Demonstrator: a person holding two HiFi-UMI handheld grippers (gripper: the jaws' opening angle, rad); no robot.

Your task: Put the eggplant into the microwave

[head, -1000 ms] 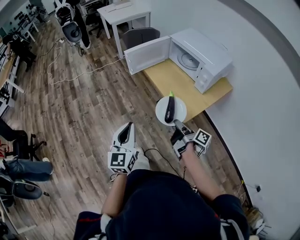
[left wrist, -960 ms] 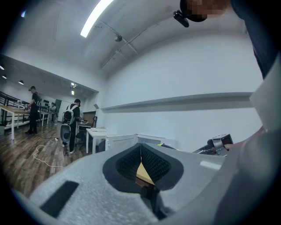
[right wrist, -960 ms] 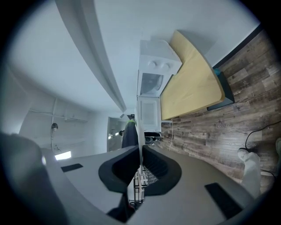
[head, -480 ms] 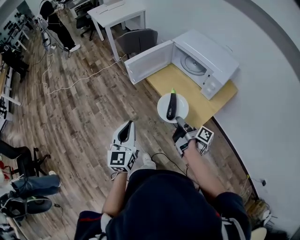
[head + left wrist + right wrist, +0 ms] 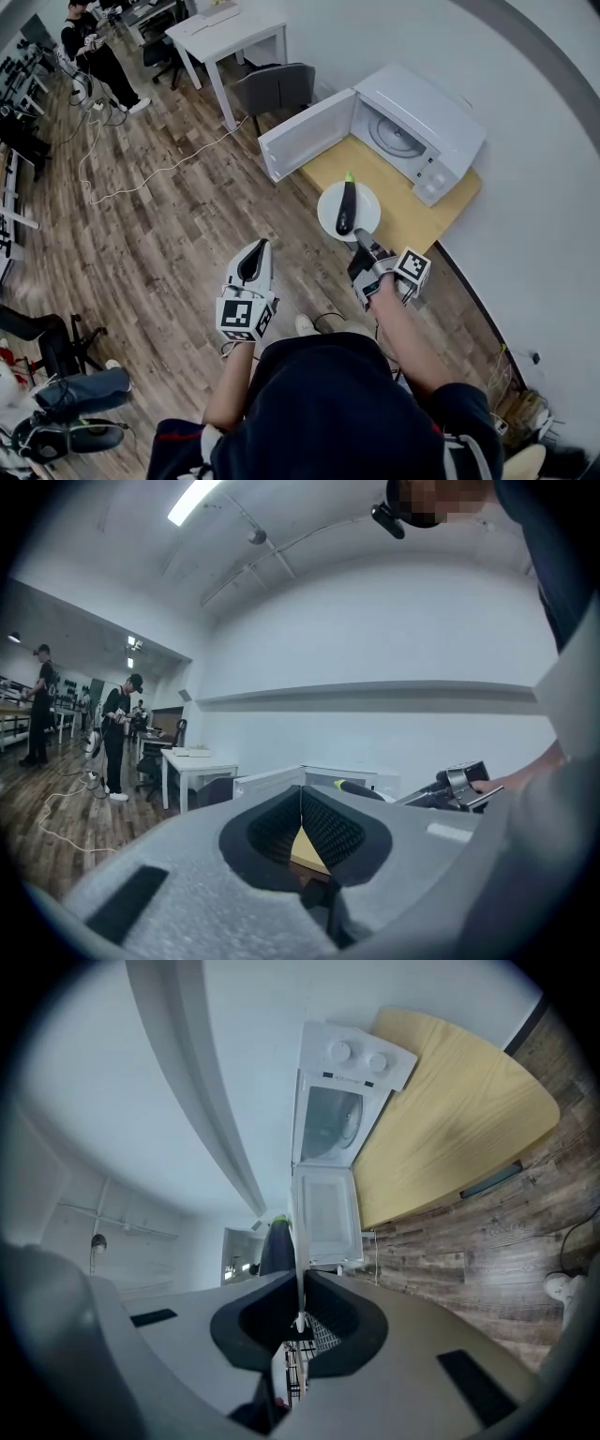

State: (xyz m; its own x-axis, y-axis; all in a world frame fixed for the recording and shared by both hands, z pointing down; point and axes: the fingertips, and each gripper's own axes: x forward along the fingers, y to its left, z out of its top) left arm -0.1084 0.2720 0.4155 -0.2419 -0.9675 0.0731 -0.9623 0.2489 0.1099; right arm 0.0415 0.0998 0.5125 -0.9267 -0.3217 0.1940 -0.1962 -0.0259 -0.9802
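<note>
Head view: slim dark eggplant, green-stemmed, on white plate

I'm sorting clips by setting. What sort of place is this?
Probably an open lab or office workspace, not a home kitchen: a white desk and office chair, a person standing in the background, and a microwave on a wooden table.

head view looks steeply down from above the person; both gripper views sit low, the right one rolled sideways; all three share the open microwave.
</note>
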